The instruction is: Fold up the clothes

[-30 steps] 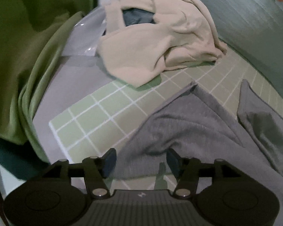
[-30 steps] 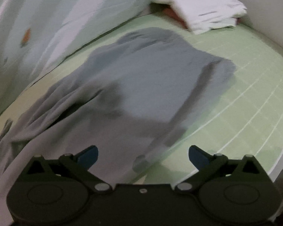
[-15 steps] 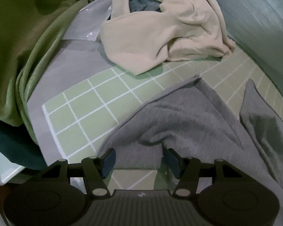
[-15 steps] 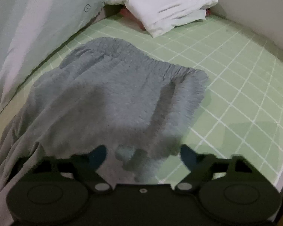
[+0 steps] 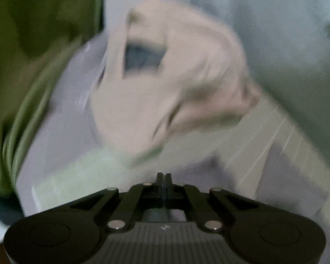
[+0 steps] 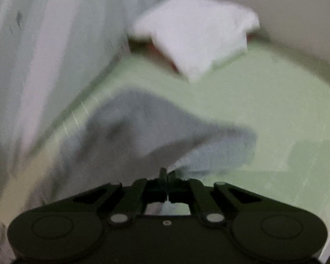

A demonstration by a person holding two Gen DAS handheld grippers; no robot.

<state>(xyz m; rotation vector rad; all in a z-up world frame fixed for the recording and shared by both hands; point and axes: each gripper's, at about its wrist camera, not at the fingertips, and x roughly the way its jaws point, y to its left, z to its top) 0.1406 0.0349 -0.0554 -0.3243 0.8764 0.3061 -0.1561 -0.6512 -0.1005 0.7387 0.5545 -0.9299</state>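
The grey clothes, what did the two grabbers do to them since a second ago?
Both closed. The left gripper and right gripper were open; now their fingers are pinched on the grey garment, whose near edge has lifted. Both views blur from motion. The beige pile and white folded stack stayed put.

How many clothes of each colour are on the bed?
Grey: 1, the grey garment
Cream: 1, the cream garment, with something blue showing inside it
White: 1, the folded white pile
Total: 3. The pictures are blurry, so layers inside each pile may be hidden.
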